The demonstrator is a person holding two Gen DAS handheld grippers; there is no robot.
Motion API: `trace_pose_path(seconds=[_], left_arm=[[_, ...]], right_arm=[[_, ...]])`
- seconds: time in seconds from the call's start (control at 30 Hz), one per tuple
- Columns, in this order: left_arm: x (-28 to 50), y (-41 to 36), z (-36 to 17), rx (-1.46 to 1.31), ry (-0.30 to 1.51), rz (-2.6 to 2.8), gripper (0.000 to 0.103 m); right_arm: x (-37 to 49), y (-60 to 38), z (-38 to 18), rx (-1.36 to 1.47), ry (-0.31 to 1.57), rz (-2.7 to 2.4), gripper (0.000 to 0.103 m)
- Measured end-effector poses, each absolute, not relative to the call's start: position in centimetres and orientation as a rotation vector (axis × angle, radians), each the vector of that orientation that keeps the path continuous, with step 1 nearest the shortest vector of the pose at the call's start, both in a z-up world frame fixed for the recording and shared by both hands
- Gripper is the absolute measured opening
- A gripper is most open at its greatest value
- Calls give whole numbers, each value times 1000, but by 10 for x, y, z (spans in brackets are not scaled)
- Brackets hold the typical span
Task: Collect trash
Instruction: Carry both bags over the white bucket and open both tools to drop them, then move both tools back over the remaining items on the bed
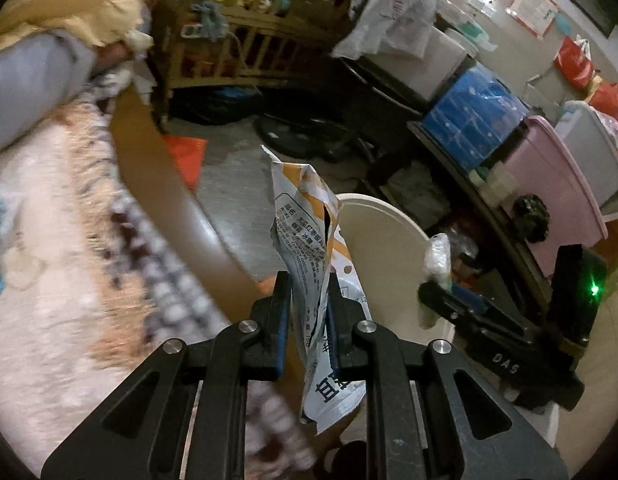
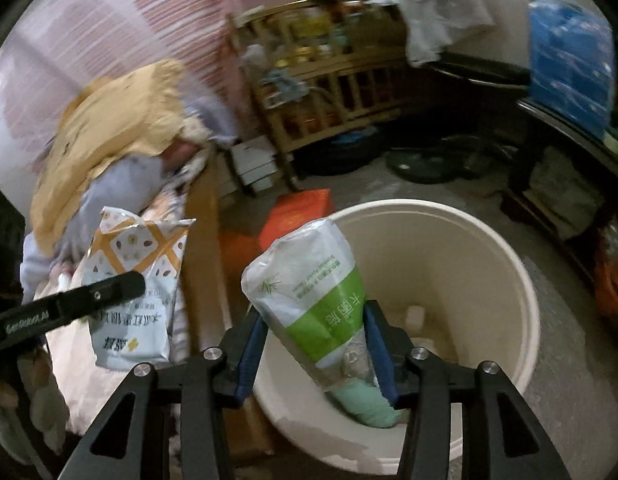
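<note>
My left gripper (image 1: 307,300) is shut on an empty white-and-orange snack bag (image 1: 309,232), held upright beside the bed edge, just left of the cream bin (image 1: 389,232). The same bag (image 2: 137,280) and the left gripper's finger (image 2: 97,294) show in the right wrist view over the bed. My right gripper (image 2: 313,328) is shut on a green-and-white tissue wrapper (image 2: 309,280), held over the left part of the cream bin (image 2: 489,248). The right gripper with the wrapper (image 1: 437,264) also shows in the left wrist view at the bin's right side.
The bin holds a pale green item (image 2: 369,408) and small white pieces. A bed with a patterned blanket (image 1: 69,240) and brown frame (image 1: 181,192) lies left. A wooden crib (image 2: 341,92), storage boxes (image 1: 477,120), a red flat box (image 2: 297,216) and a dark fan base (image 2: 429,164) stand around.
</note>
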State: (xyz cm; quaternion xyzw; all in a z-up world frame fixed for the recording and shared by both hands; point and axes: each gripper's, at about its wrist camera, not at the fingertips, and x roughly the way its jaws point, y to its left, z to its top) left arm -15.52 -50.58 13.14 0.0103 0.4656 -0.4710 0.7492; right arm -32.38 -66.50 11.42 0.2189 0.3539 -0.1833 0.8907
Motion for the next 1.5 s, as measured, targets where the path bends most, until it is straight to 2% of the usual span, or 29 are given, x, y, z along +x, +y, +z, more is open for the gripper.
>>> trace_pose_path(seconds=[0.07, 0.13, 0.17, 0.2, 0.23, 0.27, 0.9, 1.5], left_arm=[[-159, -520, 127, 8, 1030, -1053, 16], [-163, -530, 123, -9, 1041, -1076, 23], [-164, -533, 122, -13, 1047, -1088, 33], [-165, -535, 122, -17, 1053, -1096, 47], [-167, -535, 121, -23, 1055, -1100, 52], [-168, -534, 122, -22, 1050, -1102, 54], [-140, -419, 126, 124, 935, -821, 54], [-34, -237, 97, 5, 973, -442, 55]], right_arm=[[-329, -675, 110, 472, 738, -417, 48], [-333, -683, 108, 491, 735, -443, 52], [-335, -686, 107, 495, 729, -458, 59], [-337, -688, 107, 498, 726, -474, 63], [-337, -689, 107, 503, 723, -478, 70], [-338, -689, 108, 513, 714, -473, 71], [-292, -613, 102, 341, 800, -307, 71], [-185, -467, 94, 238, 880, 24, 74]])
